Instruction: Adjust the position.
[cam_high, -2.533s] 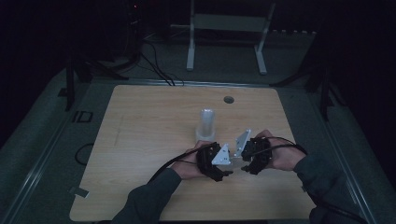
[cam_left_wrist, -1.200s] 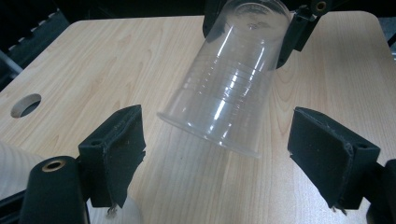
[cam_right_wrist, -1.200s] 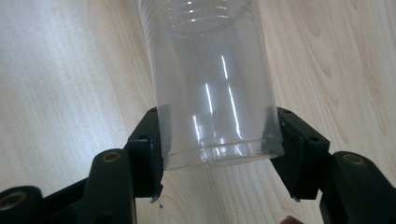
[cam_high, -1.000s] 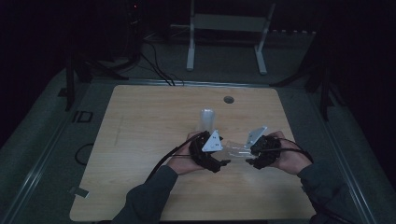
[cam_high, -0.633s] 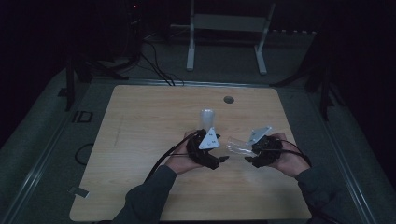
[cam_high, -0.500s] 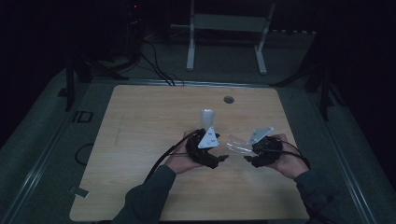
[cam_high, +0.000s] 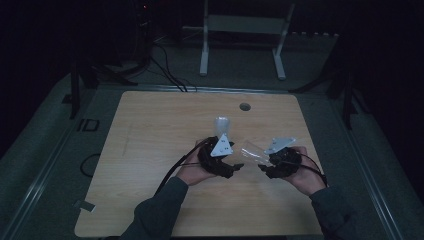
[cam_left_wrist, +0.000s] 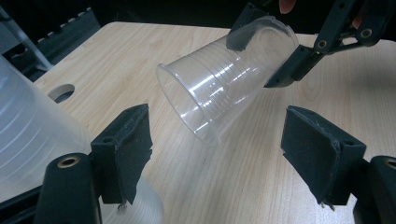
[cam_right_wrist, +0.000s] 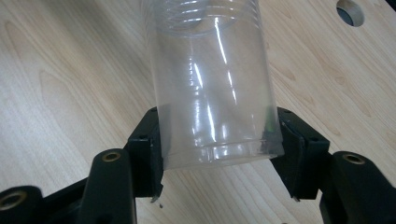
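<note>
The right claw (cam_right_wrist: 217, 154) has a clear cup (cam_right_wrist: 210, 88) clamped by its base, one black jaw pressed on each side of the bottom rim. The cup is off the desk (cam_high: 150, 135), lying tilted, its open mouth aimed toward the left claw (cam_left_wrist: 217, 154). In the left gripper view the cup (cam_left_wrist: 224, 79) hangs in the air just ahead, mouth facing the camera and dipped slightly down, with the right claw (cam_left_wrist: 266, 56) pinching its far end.

The left claw is released: its two padded jaws stand wide apart with only bare wood between them, and the cup's rim sits just beyond them, not touching either pad.

From the high view, both hands sit near the middle of the desk, toward its near edge, the left claw (cam_high: 235, 167) and the right claw (cam_high: 262, 167) close together with the cup (cam_high: 252, 151) bridging the gap between them. Just behind the left hand (cam_high: 197, 170) stands a stack of cups (cam_high: 222, 124), upright on the desk; its frosted side looms large at the left edge of the left gripper view (cam_left_wrist: 28, 140). A round hole (cam_high: 244, 106) shows in the desk farther back.
</note>
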